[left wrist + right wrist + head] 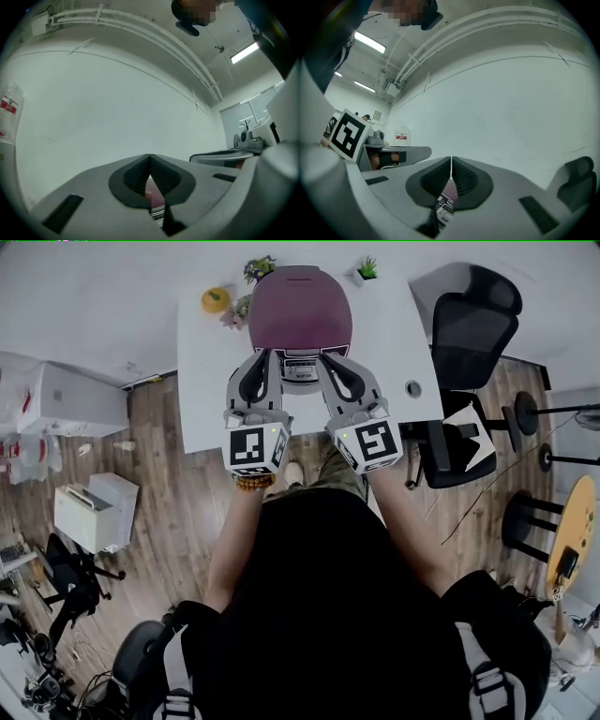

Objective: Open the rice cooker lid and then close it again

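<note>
Fingers [133, 176] of the left gripper [149, 157] are clenched tip to tip with nothing gripped, and the right gripper [451, 160] is the same, its ribbed pads meeting in a thin line. Below each pair of tips a narrow wedge stays clear. Through it shows only a sliver of the rice cooker [300, 324]: a pink scrap in the left gripper view, a pink scrap and a strip of printed control panel [443, 208] in the right. Everything else in those two views is bare wall [117, 108] and ceiling.

From the head view the cooker sits at the far middle of the white table [202, 362], its maroon lid [300, 306] down. Both grippers reach side by side toward its front and cover most of that face, so whether the tips touch it cannot be told. Small plants [260, 268] behind the cooker are partly cut off by it. The person's dark top hides the near floor.
</note>
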### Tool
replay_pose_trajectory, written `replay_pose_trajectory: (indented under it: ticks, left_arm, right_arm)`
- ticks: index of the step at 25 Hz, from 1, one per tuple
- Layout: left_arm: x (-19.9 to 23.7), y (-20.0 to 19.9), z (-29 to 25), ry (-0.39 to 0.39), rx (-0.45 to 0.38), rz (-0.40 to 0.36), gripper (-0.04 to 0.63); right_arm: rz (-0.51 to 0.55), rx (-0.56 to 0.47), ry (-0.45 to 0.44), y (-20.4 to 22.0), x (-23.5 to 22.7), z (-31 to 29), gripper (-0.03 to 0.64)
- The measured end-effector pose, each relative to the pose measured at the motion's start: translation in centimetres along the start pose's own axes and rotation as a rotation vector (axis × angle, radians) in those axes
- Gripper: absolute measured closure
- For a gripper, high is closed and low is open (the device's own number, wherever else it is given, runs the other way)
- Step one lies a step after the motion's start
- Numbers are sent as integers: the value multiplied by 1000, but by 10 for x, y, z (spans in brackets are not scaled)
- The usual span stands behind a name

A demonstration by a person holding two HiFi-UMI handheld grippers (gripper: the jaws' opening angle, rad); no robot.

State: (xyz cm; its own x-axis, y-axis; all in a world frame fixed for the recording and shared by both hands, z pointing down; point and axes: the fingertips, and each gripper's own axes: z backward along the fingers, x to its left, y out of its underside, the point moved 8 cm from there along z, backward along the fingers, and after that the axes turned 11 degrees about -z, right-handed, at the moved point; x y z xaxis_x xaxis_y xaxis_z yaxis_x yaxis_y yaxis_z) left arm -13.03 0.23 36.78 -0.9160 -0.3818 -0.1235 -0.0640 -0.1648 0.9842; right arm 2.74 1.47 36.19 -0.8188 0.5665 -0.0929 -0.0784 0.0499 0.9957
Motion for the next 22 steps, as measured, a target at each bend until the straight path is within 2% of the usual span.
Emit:
replay_pose_trajectory:
  ticks: [8, 22]
  left_arm:
    - [-14, 25, 28, 38, 40, -40, 574]
    - [-1, 59, 64, 27, 150, -52, 574]
  right_arm:
    - [-33, 29, 97, 35, 33, 17, 586]
    - [-94, 86, -14, 62, 73, 9, 586]
